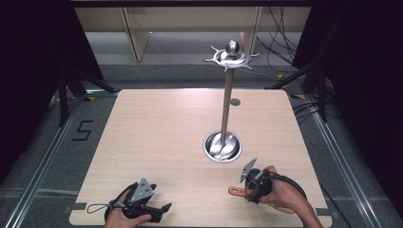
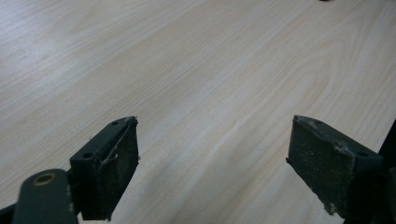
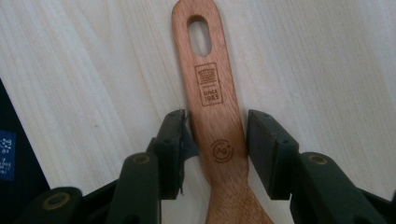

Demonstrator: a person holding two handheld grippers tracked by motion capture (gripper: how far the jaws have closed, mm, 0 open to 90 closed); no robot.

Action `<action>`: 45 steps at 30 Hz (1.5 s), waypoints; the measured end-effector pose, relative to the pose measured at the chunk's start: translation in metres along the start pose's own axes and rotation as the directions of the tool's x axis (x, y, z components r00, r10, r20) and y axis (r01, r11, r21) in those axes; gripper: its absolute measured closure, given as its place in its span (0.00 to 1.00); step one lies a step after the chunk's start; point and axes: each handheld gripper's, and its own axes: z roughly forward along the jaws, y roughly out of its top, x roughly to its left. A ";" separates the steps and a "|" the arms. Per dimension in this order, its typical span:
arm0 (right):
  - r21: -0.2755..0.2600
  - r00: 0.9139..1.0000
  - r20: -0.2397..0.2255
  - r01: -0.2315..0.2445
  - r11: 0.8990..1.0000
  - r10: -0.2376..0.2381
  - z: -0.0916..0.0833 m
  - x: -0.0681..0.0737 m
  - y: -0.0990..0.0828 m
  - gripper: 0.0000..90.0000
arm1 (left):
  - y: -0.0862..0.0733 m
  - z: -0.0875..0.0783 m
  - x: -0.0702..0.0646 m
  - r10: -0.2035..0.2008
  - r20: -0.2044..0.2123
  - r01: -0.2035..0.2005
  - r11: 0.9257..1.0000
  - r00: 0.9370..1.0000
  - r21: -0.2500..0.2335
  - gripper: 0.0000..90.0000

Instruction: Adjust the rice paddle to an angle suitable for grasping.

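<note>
A wooden utensil [image 3: 210, 93] lies flat on the light wood table [image 1: 157, 133] near its front right, with a slotted hole at the end of its handle [image 1: 236, 191]. My right gripper [image 3: 217, 140] straddles that handle from above, and both pads rest against its edges. In the high view the right gripper [image 1: 248, 191] sits in the person's right hand, which covers the utensil's wider end. My left gripper [image 1: 164, 208] rests low at the front left, its jaws wide apart over bare wood [image 2: 212, 163], holding nothing.
A shiny metal stand rises from a round base [image 1: 222, 146] at mid table, its pole topped by a hooked crown and ball [image 1: 232, 56]. A small dark disc [image 1: 235, 101] lies behind it. Cables trail on the floor at the back right.
</note>
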 end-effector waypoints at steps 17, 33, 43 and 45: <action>0.056 1.000 0.010 0.027 0.998 -0.028 0.000 -0.002 0.009 0.74 | 0.000 0.000 0.000 -0.004 0.006 0.004 1.000 1.000 -0.006 0.18; -0.230 0.994 0.053 -0.084 0.970 0.099 -0.041 -0.011 -0.002 0.74 | 0.000 0.000 -0.001 -0.008 0.010 0.008 1.000 1.000 -0.013 0.18; -0.365 0.992 0.049 -0.094 0.926 0.120 -0.060 -0.012 -0.004 0.74 | 0.000 0.000 -0.001 -0.010 0.010 0.010 1.000 1.000 -0.015 0.18; -0.383 0.991 0.047 -0.096 0.919 0.124 -0.063 -0.012 -0.005 0.74 | 0.000 0.000 -0.001 -0.008 0.010 0.008 1.000 1.000 -0.014 0.18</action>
